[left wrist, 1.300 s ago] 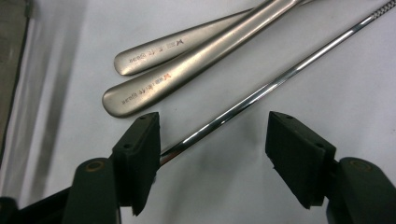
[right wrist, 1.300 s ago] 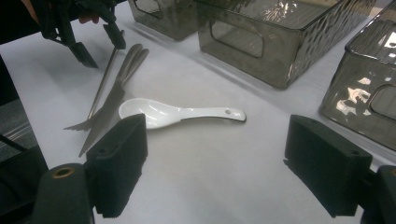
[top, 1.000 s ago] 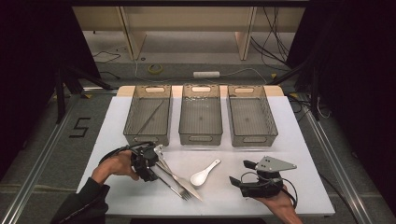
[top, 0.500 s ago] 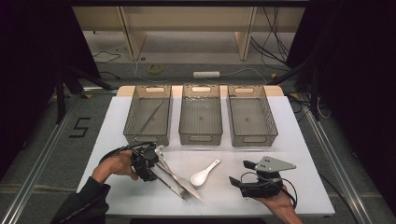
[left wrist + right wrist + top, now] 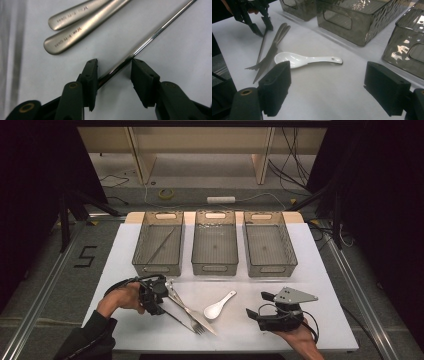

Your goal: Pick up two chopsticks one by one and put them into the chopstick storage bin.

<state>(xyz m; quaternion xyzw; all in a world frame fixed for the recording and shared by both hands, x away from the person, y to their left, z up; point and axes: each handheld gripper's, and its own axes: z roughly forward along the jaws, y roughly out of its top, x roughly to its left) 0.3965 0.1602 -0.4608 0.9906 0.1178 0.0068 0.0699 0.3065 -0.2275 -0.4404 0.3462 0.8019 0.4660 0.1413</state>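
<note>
Fingers straddle thin steel rod, unclosed.

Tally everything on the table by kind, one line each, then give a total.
Bins: 3
Steel rods, one in the left bin and one between the left gripper's jaws: 2
Fork: 1
Knife: 1
White spoon: 1
Total: 8

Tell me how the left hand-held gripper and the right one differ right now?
The left hand-held gripper has its jaws around a thin metal rod on the table; the right hand-held gripper has nothing between its jaws. The left's jaws stand closer together; the right's gape wide, facing the white spoon. Both have black jaws and sit low over the white table.
</note>
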